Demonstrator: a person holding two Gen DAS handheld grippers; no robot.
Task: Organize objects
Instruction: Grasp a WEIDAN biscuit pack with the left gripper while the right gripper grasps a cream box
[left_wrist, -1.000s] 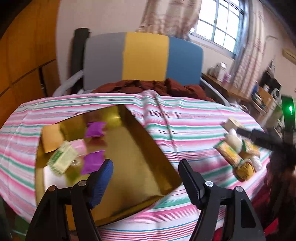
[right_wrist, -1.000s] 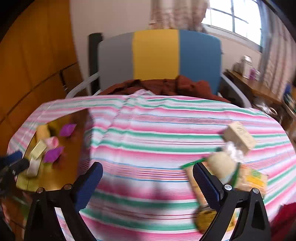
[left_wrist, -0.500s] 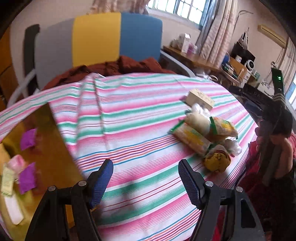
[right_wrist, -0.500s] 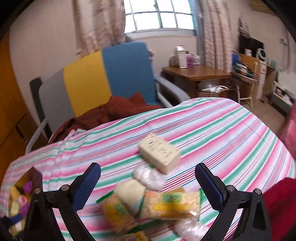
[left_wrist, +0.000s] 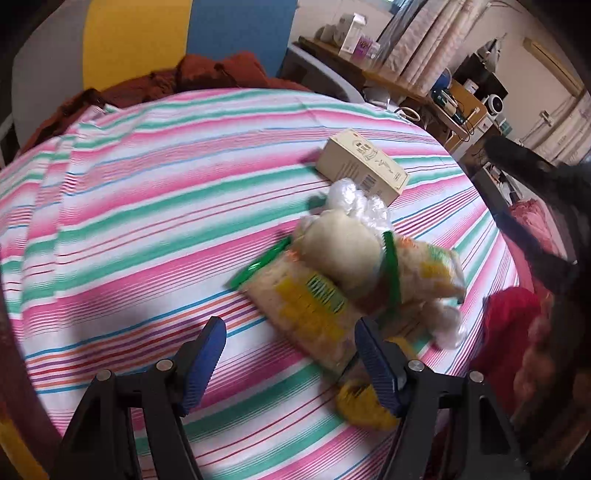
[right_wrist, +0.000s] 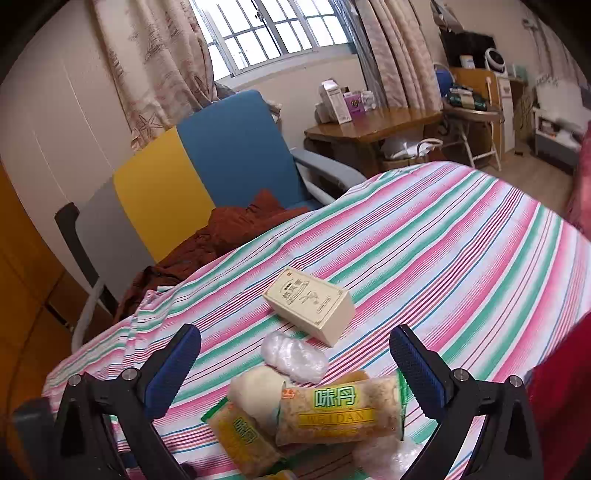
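Left wrist view: the left gripper (left_wrist: 290, 350) is hanging over the striped counter (left_wrist: 147, 221), its fingers spread and pinching nothing, the right one beside a pile of snack packets (left_wrist: 332, 288). A cream box (left_wrist: 364, 171) is lying just beyond the pile.

Right wrist view: the right gripper (right_wrist: 295, 369), having just been widening its fingers, is holding them spread and empty above the packets (right_wrist: 332, 410), with the box (right_wrist: 310, 304) ahead.

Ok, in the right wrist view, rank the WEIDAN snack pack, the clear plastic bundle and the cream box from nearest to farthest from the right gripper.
1. WEIDAN snack pack, below the right gripper.
2. Clear plastic bundle, just beyond.
3. Cream box, farthest up the striped cloth.
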